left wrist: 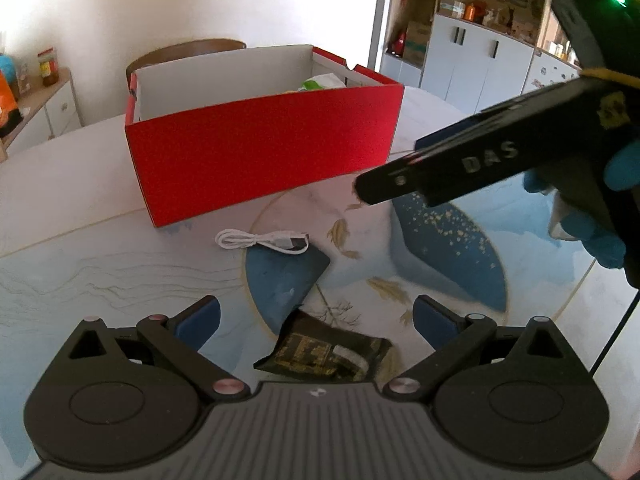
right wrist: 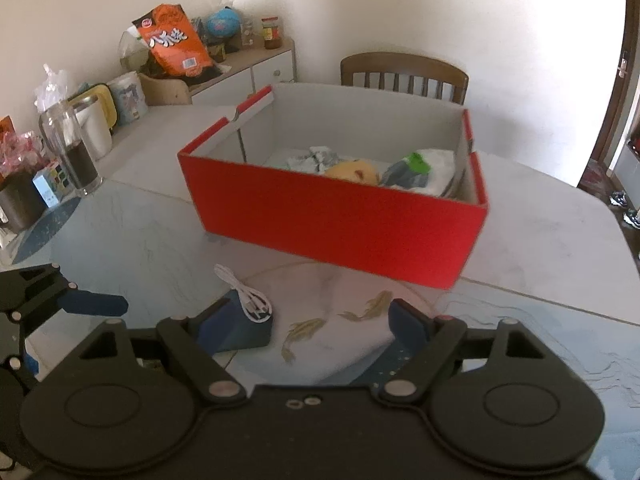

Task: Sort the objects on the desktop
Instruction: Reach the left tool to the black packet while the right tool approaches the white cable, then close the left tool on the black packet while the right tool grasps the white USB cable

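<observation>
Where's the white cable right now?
The cable lies coiled on the table, just in front of the red box, beyond the dark packet.

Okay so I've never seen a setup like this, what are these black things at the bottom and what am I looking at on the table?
Each picture comes from a camera fixed on a hand-held grasping tool, looking forward along its two blue-padded fingers. A person holds one in each hand; there is no robot arm.

The left tool is open and holds nothing; a dark packet lies on the table between its fingers. The right tool is also open and empty.

Beyond them a coiled white USB cable lies on the table before a red cardboard box, which already contains some items. The black bar reaching in from the right of the left view is the right tool seen from the side.
</observation>
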`<state>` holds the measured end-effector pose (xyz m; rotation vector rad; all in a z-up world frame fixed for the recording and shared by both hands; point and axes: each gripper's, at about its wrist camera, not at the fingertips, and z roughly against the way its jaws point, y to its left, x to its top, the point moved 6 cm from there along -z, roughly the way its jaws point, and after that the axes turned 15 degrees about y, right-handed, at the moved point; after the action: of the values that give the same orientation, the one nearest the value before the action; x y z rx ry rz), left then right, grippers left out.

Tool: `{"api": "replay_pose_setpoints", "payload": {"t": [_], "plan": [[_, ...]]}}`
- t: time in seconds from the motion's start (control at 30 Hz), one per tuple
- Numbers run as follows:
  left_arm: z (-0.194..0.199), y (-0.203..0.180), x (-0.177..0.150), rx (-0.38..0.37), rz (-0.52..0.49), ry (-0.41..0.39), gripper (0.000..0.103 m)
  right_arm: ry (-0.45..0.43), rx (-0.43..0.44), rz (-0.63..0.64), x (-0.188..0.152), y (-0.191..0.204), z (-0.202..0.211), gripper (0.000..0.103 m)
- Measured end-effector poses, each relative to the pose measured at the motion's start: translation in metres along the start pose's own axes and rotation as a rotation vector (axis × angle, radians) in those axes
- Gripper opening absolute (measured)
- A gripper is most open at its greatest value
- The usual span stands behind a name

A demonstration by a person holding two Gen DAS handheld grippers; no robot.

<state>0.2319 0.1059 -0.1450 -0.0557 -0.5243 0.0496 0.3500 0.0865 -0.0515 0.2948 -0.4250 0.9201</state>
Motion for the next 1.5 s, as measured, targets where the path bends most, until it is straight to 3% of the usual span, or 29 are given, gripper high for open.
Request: {"api": "replay_pose_setpoints", "payload": {"t": [0.6,1.03,1.2,1.33,1.43,1.5], "plan": [[-0.03,0.001,-0.026,-0.037,-0.077,-0.069,0.103,0.019,0.01,0.072,0.018,0.045,-0.072,0.08],[-0.034,0.005,-0.03,-0.017,-0.071,-0.094,0.101,0.016,-0.011,0.099,0.024,0.055,-0.092,0.051],[-0.036,0.002,-0.029,-0.002,-0.081,-0.094,0.091,0.003,-0.02,0.13,0.021,0.061,-0.09,0.034],[-0.036,0.003,-0.028,0.02,-0.08,-0.099,0.081,-0.003,-0.037,0.107,0.022,0.058,-0.09,0.013],[-0.036,0.004,-0.028,0.037,-0.08,-0.106,0.071,-0.008,-0.064,0.061,0.022,0.046,-0.089,0.01],[-0.035,0.005,-0.028,0.044,-0.077,-0.103,0.07,-0.008,-0.071,0.027,0.021,0.038,-0.088,0.01]]}}
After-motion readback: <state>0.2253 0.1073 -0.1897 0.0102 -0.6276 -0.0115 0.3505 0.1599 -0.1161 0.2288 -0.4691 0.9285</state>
